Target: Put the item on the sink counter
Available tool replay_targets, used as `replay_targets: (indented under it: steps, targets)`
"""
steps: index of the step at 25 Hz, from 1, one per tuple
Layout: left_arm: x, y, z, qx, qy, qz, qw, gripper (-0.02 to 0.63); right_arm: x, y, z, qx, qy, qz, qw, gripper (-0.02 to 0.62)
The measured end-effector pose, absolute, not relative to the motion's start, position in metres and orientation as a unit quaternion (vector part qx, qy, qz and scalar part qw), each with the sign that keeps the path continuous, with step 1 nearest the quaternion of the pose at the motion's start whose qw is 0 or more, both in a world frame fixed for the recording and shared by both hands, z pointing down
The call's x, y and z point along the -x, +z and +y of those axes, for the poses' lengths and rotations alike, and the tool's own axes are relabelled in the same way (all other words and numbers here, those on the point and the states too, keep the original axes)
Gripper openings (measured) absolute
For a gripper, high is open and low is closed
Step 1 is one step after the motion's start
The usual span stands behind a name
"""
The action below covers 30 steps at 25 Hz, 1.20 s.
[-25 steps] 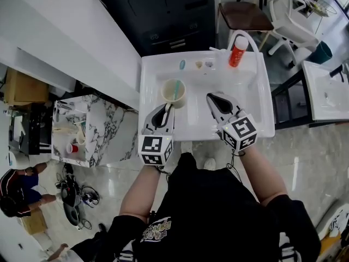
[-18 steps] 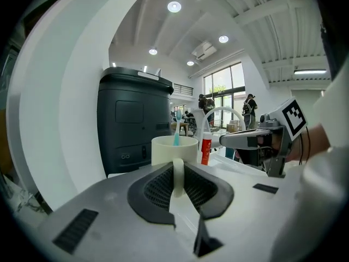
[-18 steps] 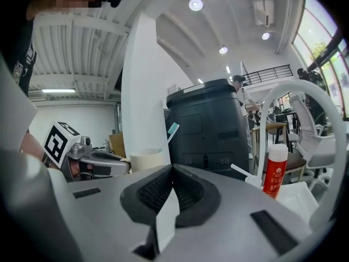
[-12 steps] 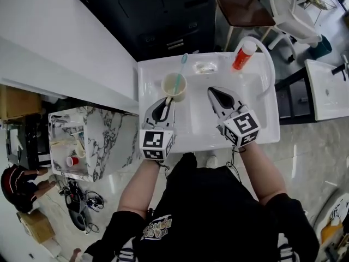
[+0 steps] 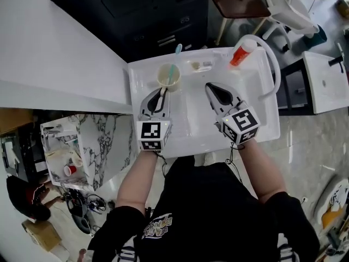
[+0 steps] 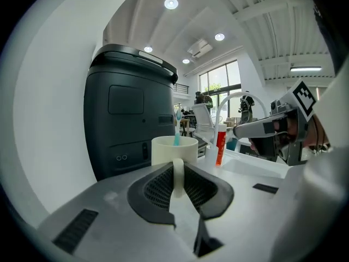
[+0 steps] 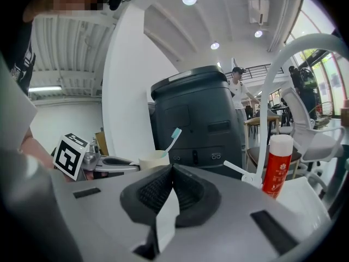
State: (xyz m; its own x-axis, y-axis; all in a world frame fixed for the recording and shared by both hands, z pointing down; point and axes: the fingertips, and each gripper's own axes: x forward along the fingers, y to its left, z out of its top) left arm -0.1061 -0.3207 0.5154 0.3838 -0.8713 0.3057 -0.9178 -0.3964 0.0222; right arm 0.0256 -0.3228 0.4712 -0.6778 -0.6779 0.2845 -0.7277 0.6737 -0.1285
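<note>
A cream mug (image 5: 168,76) with a teal toothbrush (image 5: 174,64) in it hangs over the back left part of the white sink counter (image 5: 256,132). My left gripper (image 5: 162,93) is shut on the mug's handle (image 6: 177,172), and the mug (image 6: 174,148) stands upright just beyond the jaws. Whether its base touches the counter is hidden. My right gripper (image 5: 210,88) hovers over the basin to the right of the mug, jaws shut with nothing between them. In the right gripper view, past the shut right gripper (image 7: 173,172), the mug (image 7: 154,160) and the left gripper (image 7: 117,162) show at the left.
A red tube (image 5: 240,53) with a white cap stands at the counter's back right beside the curved white faucet (image 5: 271,56). Small items (image 5: 200,66) lie on the back ledge. A dark cabinet (image 5: 163,15) stands behind the sink, a white wall (image 5: 54,53) to its left.
Both grippers have moved toward the back of the sink. The mug, held by the left gripper, went from beside the basin's left middle to the back left corner.
</note>
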Motion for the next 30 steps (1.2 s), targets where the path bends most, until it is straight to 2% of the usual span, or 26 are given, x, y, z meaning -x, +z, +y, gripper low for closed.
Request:
replay_targets:
  steps: [30]
  targets:
    - [0.121, 0.611, -0.395, -0.823, 0.157, -0.534, 0.115, 0.044, -0.035, 0.507, -0.347, -0.423, 0.151, -0.881, 0.147, 0.054]
